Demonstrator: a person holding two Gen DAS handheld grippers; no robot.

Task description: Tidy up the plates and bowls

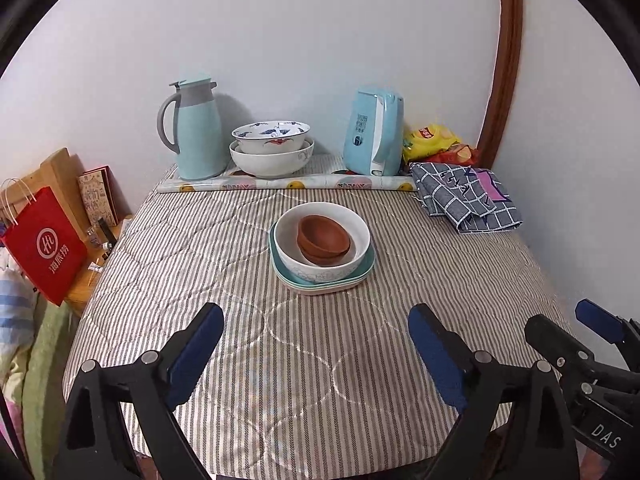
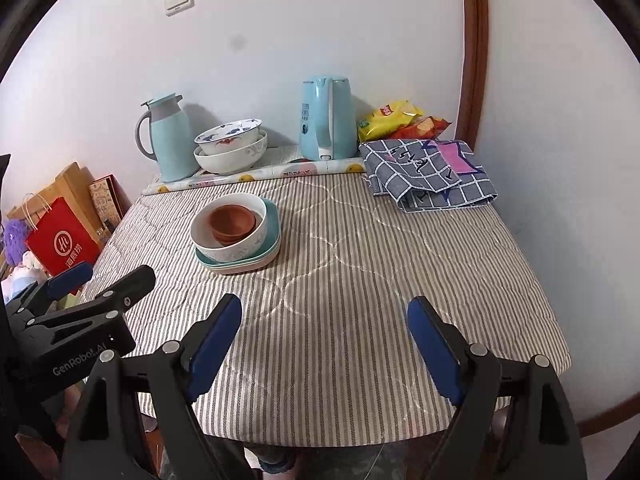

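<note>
A stack stands mid-table: two nested brown bowls (image 1: 323, 239) inside a white bowl (image 1: 288, 236), on teal and pink square plates (image 1: 320, 285). The same stack shows in the right wrist view, brown bowls (image 2: 233, 222), white bowl (image 2: 204, 228), plates (image 2: 272, 236). At the back, a blue-patterned bowl (image 1: 271, 136) sits in a larger white bowl (image 1: 271, 162). My left gripper (image 1: 316, 328) is open and empty, held near the table's front edge, short of the stack. My right gripper (image 2: 325, 322) is open and empty, to the right of the stack.
The striped tablecloth (image 1: 224, 264) covers the table. At the back stand a blue thermos jug (image 1: 198, 128), a blue kettle (image 1: 374, 132), snack bags (image 1: 430, 138) and a folded checked cloth (image 1: 466, 196). A red bag (image 1: 46, 246) stands left of the table.
</note>
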